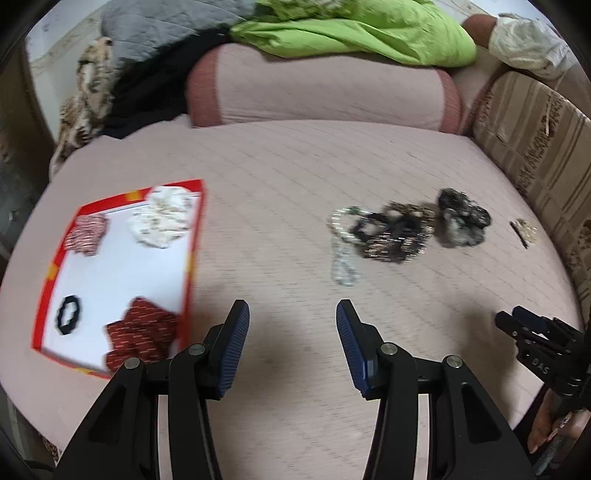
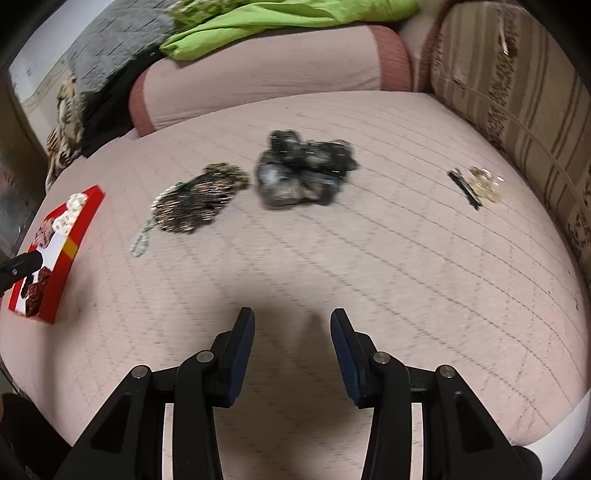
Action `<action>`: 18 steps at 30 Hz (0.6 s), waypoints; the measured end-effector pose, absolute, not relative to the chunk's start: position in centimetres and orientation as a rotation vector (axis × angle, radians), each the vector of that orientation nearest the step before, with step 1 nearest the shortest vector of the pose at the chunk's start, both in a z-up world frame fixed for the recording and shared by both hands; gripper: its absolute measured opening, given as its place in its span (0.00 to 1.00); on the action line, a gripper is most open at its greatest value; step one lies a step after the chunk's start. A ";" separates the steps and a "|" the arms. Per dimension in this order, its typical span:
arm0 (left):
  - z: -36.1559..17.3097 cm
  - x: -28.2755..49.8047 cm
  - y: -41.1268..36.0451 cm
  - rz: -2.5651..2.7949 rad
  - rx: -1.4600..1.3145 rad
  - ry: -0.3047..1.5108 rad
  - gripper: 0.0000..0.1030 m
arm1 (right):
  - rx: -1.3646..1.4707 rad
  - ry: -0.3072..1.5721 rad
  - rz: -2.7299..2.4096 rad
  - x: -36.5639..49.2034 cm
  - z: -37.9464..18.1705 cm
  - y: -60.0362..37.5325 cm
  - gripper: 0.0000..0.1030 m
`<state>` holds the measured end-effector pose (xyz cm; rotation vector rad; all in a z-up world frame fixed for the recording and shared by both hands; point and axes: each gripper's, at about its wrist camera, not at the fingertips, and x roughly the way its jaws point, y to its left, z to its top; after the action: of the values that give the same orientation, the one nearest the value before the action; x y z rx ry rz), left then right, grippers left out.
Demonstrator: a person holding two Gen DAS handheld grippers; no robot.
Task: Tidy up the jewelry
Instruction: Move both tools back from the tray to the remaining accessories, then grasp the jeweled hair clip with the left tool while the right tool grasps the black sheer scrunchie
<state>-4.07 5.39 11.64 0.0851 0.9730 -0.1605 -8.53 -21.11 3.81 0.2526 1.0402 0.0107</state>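
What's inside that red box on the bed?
The red box holds a white scrunchie, two red patterned ones and a black ring-shaped band. Whatever lies beneath the scrunchies is covered.

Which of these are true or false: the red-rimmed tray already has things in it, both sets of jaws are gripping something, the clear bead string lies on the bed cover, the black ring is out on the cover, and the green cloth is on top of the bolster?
1. The red-rimmed tray already holds items. True.
2. Both jaws grip something. False: the left gripper and right gripper are open and hold nothing.
3. The clear bead string lies on the bed cover. True.
4. The black ring lies on the cover. False: it is inside the tray.
5. The green cloth lies on the bolster. True.
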 end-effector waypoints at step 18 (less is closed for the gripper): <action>9.1 2.1 -3.5 -0.360 0.137 1.038 0.47 | 0.358 0.994 0.000 -3.1 3.6 -26.5 0.60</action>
<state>2.07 -3.45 9.12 0.1375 1.0380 -0.3598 -3.13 -26.54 3.55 0.3580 0.9942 0.0003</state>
